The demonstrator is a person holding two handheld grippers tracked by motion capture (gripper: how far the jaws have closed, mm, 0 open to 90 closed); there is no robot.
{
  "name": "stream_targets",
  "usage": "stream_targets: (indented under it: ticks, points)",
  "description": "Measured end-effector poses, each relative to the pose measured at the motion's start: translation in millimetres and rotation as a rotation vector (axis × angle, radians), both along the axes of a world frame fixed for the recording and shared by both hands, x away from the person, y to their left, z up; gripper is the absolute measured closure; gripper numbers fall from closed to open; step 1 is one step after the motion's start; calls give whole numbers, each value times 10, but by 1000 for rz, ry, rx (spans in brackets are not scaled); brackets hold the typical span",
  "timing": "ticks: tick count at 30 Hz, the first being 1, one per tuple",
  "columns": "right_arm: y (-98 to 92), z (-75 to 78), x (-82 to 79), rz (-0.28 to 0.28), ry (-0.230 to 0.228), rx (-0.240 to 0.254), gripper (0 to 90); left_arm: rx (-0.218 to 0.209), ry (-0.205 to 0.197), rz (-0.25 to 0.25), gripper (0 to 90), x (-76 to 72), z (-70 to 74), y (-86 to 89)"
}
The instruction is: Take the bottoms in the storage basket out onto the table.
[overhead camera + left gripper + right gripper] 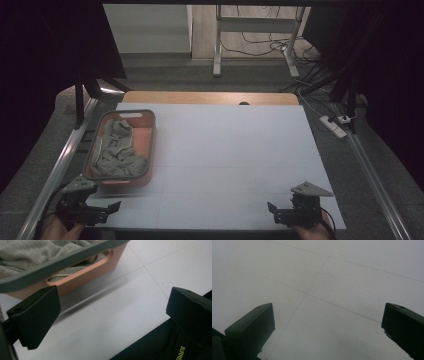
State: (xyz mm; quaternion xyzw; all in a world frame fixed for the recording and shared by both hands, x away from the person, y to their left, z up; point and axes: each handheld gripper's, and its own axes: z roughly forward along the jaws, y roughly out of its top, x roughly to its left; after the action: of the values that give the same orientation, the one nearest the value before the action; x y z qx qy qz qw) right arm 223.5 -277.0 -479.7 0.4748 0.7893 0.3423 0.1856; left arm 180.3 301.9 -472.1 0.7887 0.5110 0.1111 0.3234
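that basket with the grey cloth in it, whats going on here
A person holds a two-jaw gripper in each hand at the near edge of a white table. The orange basket of crumpled grey cloth sits at the table's left side. The left gripper is just in front of it, jaws open, touching nothing. The right gripper is open over bare table.

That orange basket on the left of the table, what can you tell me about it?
The basket is an oblong tub that looks like salmon-orange plastic, with a grey rim and a slot handle cut into each end wall. It stands upright on the white table, near its left edge. Crumpled grey cloth fills it. The left gripper sits just in front, open, not touching it.
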Motion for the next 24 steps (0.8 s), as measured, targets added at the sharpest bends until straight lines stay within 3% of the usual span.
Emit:
stream_targets:
  ticks: [9,18,24]
  points:
    - [0,-1,5,-6,0,-3,0,10,-16,26,0,117,62,98]
    - [-7,0,7,-4,2,11,0,34,-10,3,0,280,152,162]
    - [-8,0,8,-3,3,12,0,77,-11,-7,0,401,160,164]
